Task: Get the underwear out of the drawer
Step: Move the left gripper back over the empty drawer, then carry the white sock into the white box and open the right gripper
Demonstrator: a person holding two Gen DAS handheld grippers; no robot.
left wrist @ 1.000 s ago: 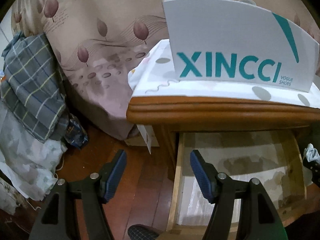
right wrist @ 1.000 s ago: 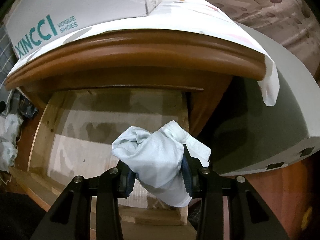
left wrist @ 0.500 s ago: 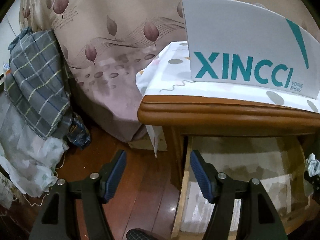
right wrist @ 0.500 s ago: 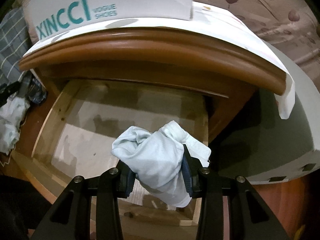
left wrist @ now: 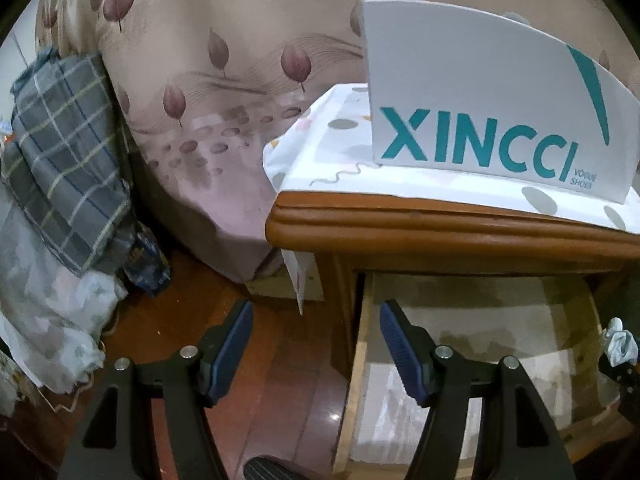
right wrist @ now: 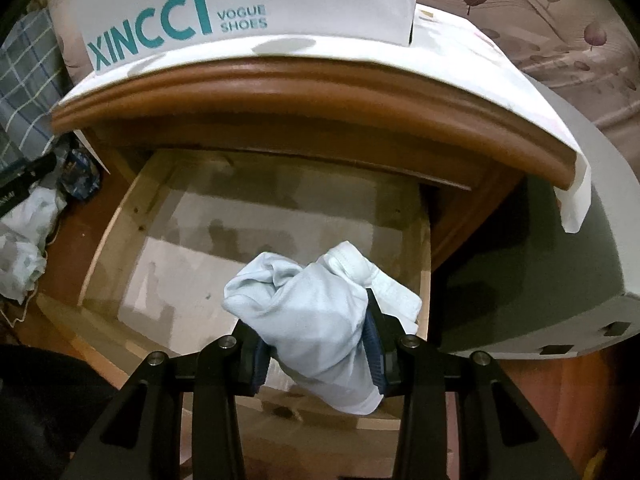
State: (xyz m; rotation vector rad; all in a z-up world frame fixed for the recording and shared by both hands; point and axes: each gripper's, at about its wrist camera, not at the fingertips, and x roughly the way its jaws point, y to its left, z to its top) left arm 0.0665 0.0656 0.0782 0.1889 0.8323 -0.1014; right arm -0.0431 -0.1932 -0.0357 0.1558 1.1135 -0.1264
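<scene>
A bunched pale blue-white pair of underwear (right wrist: 320, 320) hangs in my right gripper (right wrist: 316, 344), whose blue pads are shut on it above the front right part of the pulled-out wooden drawer (right wrist: 116, 232). The drawer's paper-lined bottom shows nothing else in it. In the left wrist view the same drawer (left wrist: 360, 344) lies at the lower right, and the underwear (left wrist: 619, 345) peeks in at the far right edge. My left gripper (left wrist: 316, 344) stands open with nothing between its fingers, over the floor beside the drawer's left wall.
The brown nightstand top (left wrist: 440, 224) carries a white cloth and a white XINCCI shoe box (left wrist: 480, 112). A bed with a leaf-patterned cover (left wrist: 224, 112) is behind it. A checked grey cloth (left wrist: 64, 152) and pale fabric (left wrist: 44, 312) pile up at left. A grey-white panel (right wrist: 560, 264) stands right of the nightstand.
The right gripper has drawn back and up a little with the underwear, so more of the drawer and shoe box shows. The left view has shifted slightly; its jaws stay as they were.
</scene>
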